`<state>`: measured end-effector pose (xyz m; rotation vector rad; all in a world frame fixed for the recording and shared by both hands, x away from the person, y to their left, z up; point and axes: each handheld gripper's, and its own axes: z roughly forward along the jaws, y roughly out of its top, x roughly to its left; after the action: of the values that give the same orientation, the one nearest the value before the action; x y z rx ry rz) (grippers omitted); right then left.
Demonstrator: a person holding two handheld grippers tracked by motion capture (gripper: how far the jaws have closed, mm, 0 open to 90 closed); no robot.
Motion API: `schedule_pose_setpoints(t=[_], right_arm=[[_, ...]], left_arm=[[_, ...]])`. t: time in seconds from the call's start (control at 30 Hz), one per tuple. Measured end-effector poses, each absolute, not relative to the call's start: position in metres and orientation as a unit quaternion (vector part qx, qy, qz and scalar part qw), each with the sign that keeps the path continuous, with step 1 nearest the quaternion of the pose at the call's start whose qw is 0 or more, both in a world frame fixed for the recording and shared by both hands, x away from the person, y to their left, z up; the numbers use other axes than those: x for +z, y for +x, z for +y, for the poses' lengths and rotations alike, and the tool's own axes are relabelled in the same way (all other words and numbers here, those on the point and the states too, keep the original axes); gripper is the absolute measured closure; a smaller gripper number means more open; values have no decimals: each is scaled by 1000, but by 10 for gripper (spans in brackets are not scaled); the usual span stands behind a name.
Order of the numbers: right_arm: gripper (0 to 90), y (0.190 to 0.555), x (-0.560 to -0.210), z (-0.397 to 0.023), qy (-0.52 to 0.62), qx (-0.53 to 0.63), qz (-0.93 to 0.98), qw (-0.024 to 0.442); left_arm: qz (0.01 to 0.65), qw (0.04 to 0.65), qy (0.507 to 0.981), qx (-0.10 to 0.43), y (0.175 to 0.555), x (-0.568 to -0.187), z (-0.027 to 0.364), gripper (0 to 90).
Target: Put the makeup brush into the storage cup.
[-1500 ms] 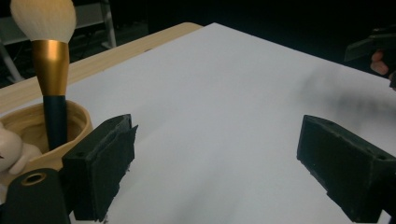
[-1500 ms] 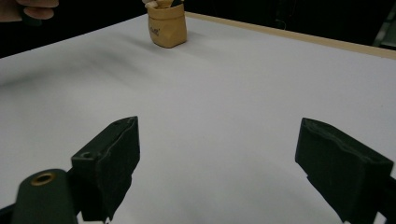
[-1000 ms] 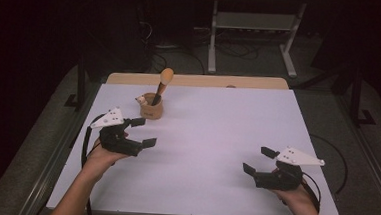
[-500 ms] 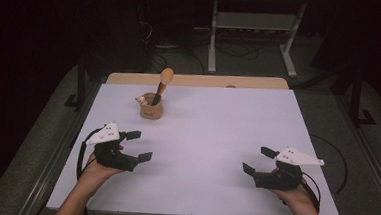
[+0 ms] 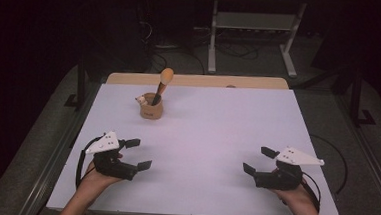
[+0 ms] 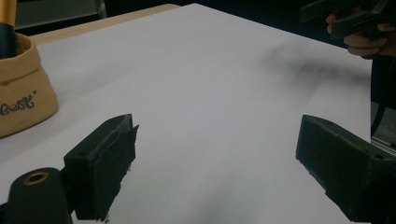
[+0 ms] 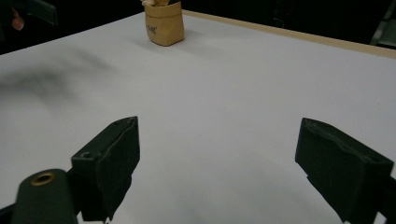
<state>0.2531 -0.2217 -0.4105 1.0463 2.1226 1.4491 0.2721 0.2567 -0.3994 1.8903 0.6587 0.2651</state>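
Left tongs [image 5: 138,153] and right tongs [image 5: 259,161]: both wide apart, nothing between the jaws, low over the near corners of the white worktop [image 5: 212,129]. Tan pouch [image 5: 151,106] with a brush [image 5: 162,84] upright inside: far left of worktop, well apart from both.

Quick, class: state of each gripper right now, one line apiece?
Left gripper: open, holding nothing, above the white table.
Right gripper: open, holding nothing, above the table.
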Motion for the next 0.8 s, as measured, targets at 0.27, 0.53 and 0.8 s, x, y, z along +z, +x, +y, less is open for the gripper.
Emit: schedule_pose_setpoints(t=[0.27,0.53,0.8], right_arm=[[133,254,-412,-222,373,511,753,181],[133,255,-414,-223,375,509,754,180],[133,256,-415,-223,371,506,757,181]], left_arm=[[276,523,800,105,269,-409,256,117],[274,513,807,100,269,-414,254,117],[276,511,807,104,270,-416,255,117]])
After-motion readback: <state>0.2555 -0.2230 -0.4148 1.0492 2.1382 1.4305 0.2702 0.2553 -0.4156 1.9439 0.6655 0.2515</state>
